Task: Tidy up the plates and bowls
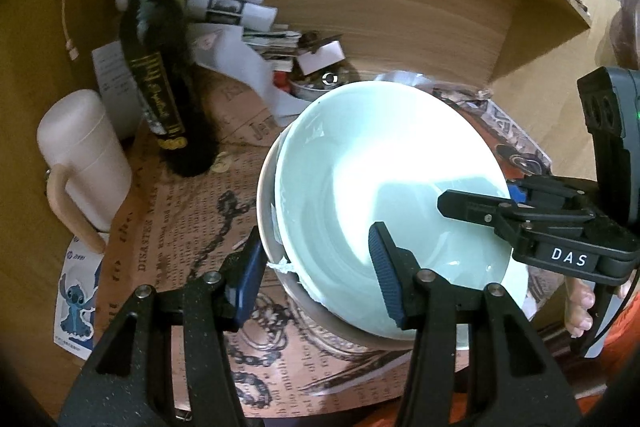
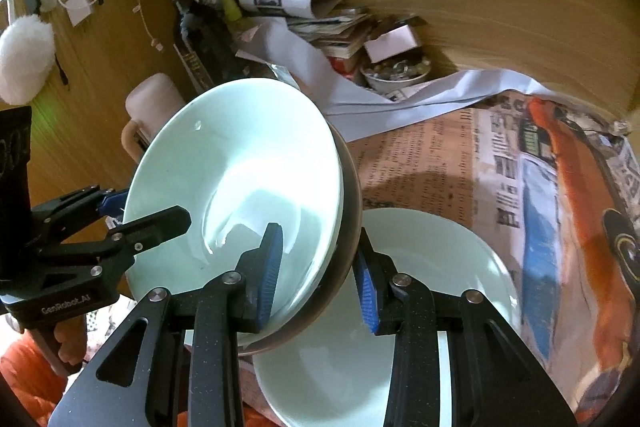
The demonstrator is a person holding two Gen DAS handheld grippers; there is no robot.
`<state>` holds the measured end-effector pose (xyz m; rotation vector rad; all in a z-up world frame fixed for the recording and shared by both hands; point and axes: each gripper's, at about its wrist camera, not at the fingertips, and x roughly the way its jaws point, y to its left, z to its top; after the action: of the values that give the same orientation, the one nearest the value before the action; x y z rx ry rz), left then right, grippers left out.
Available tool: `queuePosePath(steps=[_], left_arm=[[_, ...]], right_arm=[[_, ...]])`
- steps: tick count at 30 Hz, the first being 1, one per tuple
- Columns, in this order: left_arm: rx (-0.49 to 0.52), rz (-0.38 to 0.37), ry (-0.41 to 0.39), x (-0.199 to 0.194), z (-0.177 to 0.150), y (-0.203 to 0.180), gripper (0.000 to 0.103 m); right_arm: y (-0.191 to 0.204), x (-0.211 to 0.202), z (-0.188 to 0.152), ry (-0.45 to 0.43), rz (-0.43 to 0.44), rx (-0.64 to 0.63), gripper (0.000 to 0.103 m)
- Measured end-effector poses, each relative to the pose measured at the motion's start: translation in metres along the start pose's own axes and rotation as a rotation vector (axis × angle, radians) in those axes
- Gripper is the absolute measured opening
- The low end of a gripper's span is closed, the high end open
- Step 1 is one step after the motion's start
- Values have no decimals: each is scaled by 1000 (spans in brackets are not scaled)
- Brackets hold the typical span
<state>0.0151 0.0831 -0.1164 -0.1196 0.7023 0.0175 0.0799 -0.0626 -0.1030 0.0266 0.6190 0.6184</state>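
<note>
Bowl stack between both grippers

Plate (image 1: 384,195) sits in a bowl (image 2: 348,227); bottle (image 1: 160,67) and mug (image 1: 80,159) stand left behind, another plate (image 2: 440,267) lies right below.
</note>
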Motion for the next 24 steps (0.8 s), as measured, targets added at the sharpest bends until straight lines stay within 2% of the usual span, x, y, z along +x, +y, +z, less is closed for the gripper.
queuePosePath(steps=[12,24], left_arm=[[61,-39,7,7,4,-36,52],[104,-76,48,22,3,-57,52]], right_arm=[[-22,-27,-14,-27,-32,42,32],[-44,-40,-30,-11,-52,85,32]])
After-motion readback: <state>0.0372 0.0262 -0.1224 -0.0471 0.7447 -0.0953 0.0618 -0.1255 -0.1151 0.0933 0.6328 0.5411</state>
